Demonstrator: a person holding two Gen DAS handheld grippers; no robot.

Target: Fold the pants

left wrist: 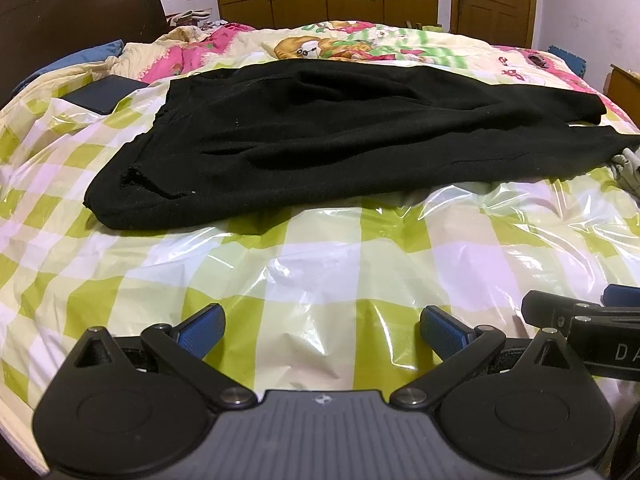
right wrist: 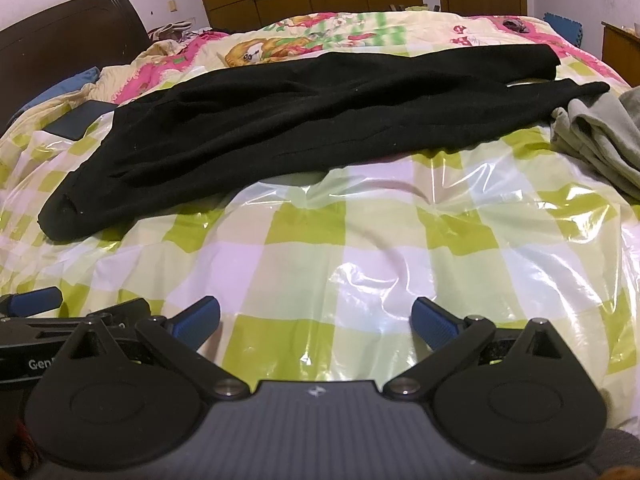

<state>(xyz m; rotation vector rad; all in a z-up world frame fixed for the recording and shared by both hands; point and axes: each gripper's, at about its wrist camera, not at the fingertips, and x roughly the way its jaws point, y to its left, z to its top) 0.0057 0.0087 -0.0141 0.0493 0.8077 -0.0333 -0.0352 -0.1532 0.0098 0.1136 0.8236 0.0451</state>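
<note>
glossy plastic sheet (left wrist: 320,248) may slip beneath black pants (left wrist: 320,140); left gripper (left wrist: 322,330) and right gripper (right wrist: 316,322) both spread wide, empty.

The grey clothes (right wrist: 600,140) run off the right edge of the right wrist view, the dark flat thing (left wrist: 105,94) beside the pants' (left wrist: 320,136) waist is too unclear to name, and the small dark lump (left wrist: 536,59) on the far quilt (left wrist: 360,44) is too small to tell.
</note>
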